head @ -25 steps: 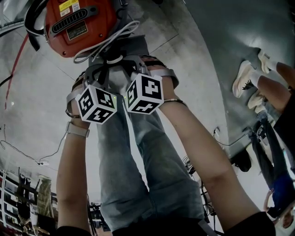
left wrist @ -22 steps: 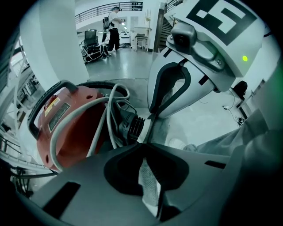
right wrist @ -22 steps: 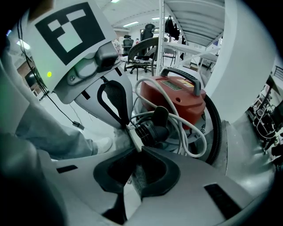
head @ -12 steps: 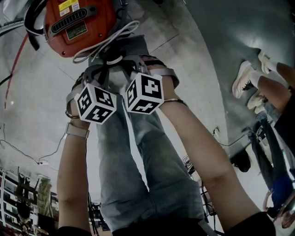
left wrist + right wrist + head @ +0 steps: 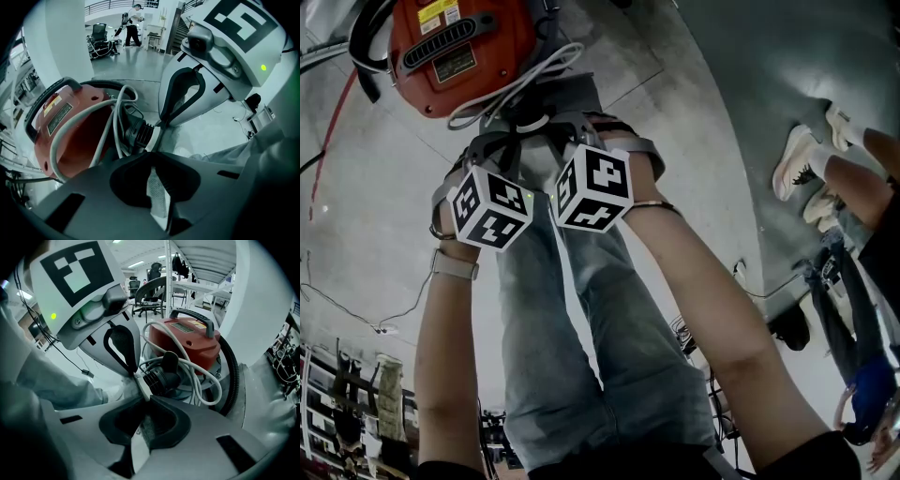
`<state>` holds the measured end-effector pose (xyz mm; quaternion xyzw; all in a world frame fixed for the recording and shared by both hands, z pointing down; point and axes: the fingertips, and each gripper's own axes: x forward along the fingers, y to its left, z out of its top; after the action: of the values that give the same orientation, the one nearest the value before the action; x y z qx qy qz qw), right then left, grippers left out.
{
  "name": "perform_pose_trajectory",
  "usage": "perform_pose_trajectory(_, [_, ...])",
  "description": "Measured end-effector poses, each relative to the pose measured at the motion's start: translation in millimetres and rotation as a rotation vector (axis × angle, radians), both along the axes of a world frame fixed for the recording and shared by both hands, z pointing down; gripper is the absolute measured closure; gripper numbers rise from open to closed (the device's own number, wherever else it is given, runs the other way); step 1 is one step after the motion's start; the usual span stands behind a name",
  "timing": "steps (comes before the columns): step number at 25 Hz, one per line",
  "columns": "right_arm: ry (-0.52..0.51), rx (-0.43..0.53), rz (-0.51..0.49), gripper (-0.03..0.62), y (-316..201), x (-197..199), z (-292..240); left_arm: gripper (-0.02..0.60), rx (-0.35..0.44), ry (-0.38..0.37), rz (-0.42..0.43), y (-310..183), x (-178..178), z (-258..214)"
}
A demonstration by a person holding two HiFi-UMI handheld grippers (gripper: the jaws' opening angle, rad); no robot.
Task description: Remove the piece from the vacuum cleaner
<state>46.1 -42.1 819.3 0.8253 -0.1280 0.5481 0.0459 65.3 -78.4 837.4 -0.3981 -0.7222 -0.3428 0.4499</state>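
The red vacuum cleaner (image 5: 455, 42) stands on the floor, with a white cord (image 5: 520, 84) looped over it. Both grippers point steeply down at its near side, side by side. In the left gripper view, my left gripper (image 5: 158, 133) has its jaws drawn together to a thin slit, the tips beside a black ribbed hose cuff (image 5: 138, 133). My right gripper (image 5: 139, 390) looks the same, its tips beside that cuff (image 5: 161, 377). The two grippers' tips meet there. Whether something thin is pinched between either pair of jaws is hidden.
A black hose (image 5: 232, 376) curves round the vacuum's right side. My own legs in jeans (image 5: 572, 309) are below the grippers. Another person's shoes (image 5: 802, 155) are at the right, and a thin cable (image 5: 356, 314) lies at the left. A white column (image 5: 61, 42) rises behind the vacuum.
The left gripper's marker cube has rolled slightly and shifted a little left. The right gripper and the vacuum have not moved.
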Motion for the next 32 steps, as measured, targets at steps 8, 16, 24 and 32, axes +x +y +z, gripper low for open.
perform_pose_trajectory(8, [-0.034,0.045,0.004,0.536,-1.9,-1.4,0.9,0.54,0.039,-0.025,0.01,-0.9,-1.0,0.0])
perform_pose_trajectory(16, [-0.036,0.036,-0.004,0.536,-3.4,-4.2,-1.4,0.54,0.031,-0.014,0.007,-2.2,-3.4,-2.5])
perform_pose_trajectory(24, [-0.047,0.045,-0.017,0.536,-6.0,-7.3,-2.3,0.54,0.044,-0.015,0.018,-4.1,-6.2,-3.8])
perform_pose_trajectory(32, [-0.04,0.045,-0.012,0.536,-7.3,-8.6,0.2,0.54,0.043,-0.006,0.025,-5.6,-7.2,-1.6])
